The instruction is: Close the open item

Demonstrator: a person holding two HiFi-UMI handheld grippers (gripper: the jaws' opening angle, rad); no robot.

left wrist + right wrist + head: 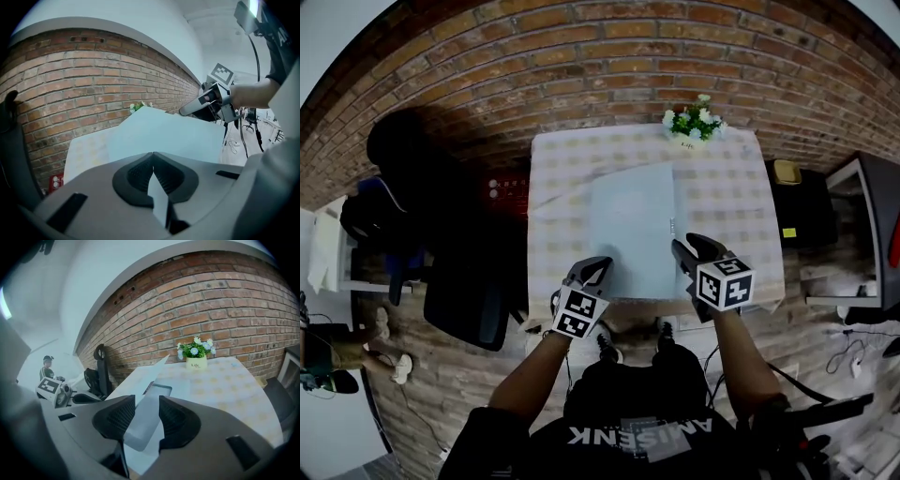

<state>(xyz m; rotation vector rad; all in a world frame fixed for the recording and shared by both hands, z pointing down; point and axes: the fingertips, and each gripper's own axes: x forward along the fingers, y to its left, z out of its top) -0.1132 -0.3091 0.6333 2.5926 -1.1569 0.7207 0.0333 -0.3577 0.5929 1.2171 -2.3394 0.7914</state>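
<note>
A pale grey laptop [633, 230] lies on the checked table [731, 206], its lid tilted low over the base. My left gripper [598, 267] sits at the laptop's near left corner. In the left gripper view its tips [153, 154] meet, and the lid [164, 136] fills the view beyond them. My right gripper [682, 248] is at the near right edge. In the right gripper view its jaws [146, 399] stand apart, with the lid's edge [145, 416] running between them and a dark strip of the base [158, 390] showing beyond it.
A small pot of white flowers [694, 127] stands at the table's far edge against the brick wall. A black chair [469, 300] is on the left of the table. A dark box [802, 211] and shelving stand on the right.
</note>
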